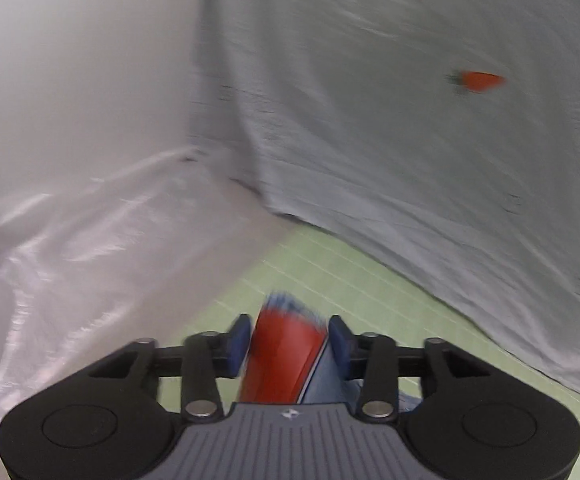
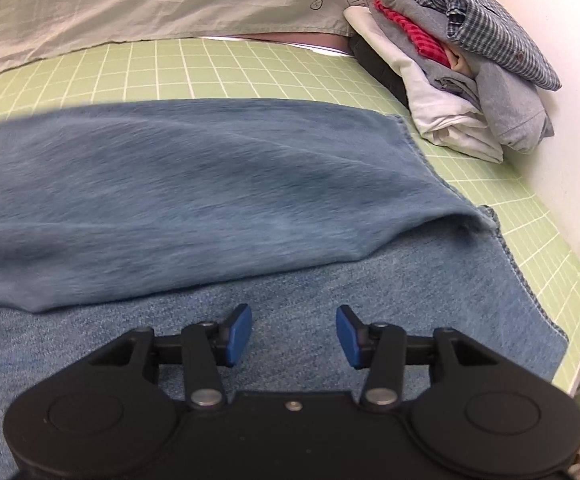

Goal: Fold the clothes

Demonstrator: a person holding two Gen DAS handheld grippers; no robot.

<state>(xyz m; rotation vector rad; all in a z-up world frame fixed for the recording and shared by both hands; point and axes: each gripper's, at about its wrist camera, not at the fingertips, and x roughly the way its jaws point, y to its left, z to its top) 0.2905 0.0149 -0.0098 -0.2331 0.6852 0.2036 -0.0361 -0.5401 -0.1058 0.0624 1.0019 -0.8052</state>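
A blue garment [image 2: 210, 184] lies spread on the green grid mat [image 2: 250, 68], with a smoother layer folded over its rougher lower layer [image 2: 409, 300]. My right gripper [image 2: 293, 336] hangs just above that lower layer, open, with nothing between its pads. In the left wrist view my left gripper [image 1: 288, 340] is over the mat [image 1: 329, 272]. A red cloth part with a blue striped tip [image 1: 282, 364], blurred, shows in the wide gap between the pads. The jaws stand apart and I see no pinch on it. More blue cloth [image 1: 329, 384] lies under the right finger.
A pile of folded clothes [image 2: 469, 72], checked shirt on top, sits at the mat's back right corner beside a white surface [image 2: 561, 120]. A pale grey sheet [image 1: 409, 120] with a small red mark [image 1: 479, 80] hangs behind the mat. Clear plastic sheeting [image 1: 90, 248] lies at the left.
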